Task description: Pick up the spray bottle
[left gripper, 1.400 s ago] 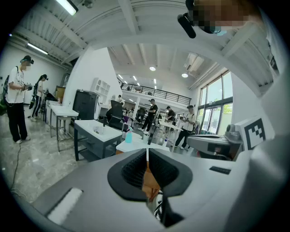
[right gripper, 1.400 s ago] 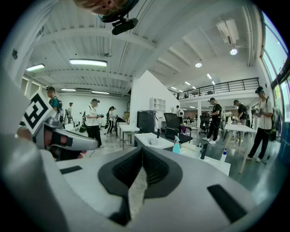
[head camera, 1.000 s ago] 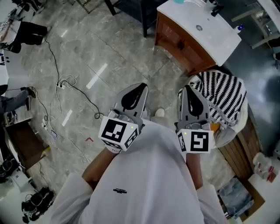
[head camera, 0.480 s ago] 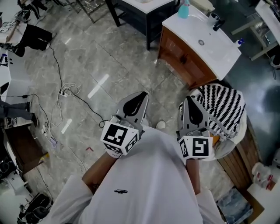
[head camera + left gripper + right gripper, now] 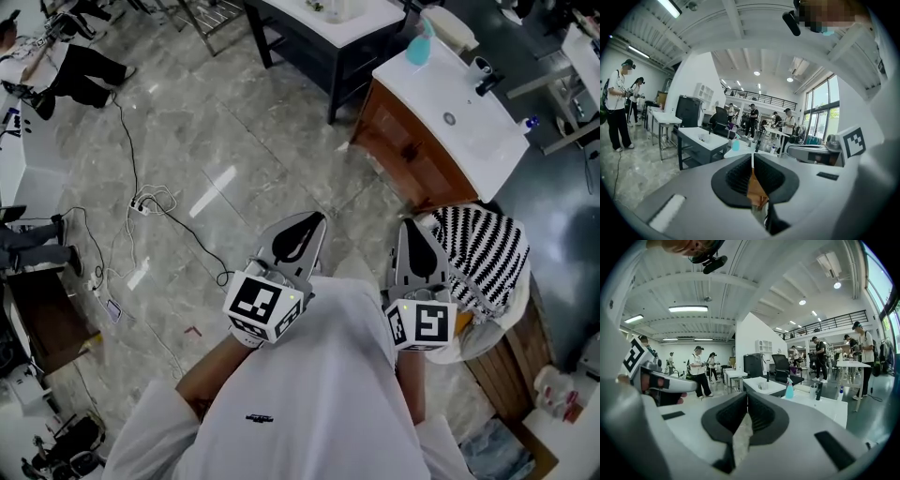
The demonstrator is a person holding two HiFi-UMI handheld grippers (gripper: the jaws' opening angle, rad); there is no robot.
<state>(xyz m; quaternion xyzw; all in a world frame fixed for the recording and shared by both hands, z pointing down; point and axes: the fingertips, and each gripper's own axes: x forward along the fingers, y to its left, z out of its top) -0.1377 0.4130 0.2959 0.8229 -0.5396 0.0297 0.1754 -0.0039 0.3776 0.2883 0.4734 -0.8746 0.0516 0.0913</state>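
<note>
The spray bottle is teal with a pale trigger head. It stands upright at the far end of a white sink top, well ahead of both grippers. In the left gripper view the bottle shows small above the jaws, and in the right gripper view it stands right of them. My left gripper and right gripper are held side by side in front of the person's chest, pointing toward the sink unit. Both pairs of jaws are shut with nothing between them.
The sink top sits on a wooden cabinet with a black faucet. A black-and-white striped cloth fills a round basket just right of my right gripper. A dark table stands behind. Cables trail over the tiled floor; people stand at left.
Both grippers have moved forward over the floor toward the sink unit. The spray bottle, barely at the picture's top edge a second ago, is now fully in the head view.
</note>
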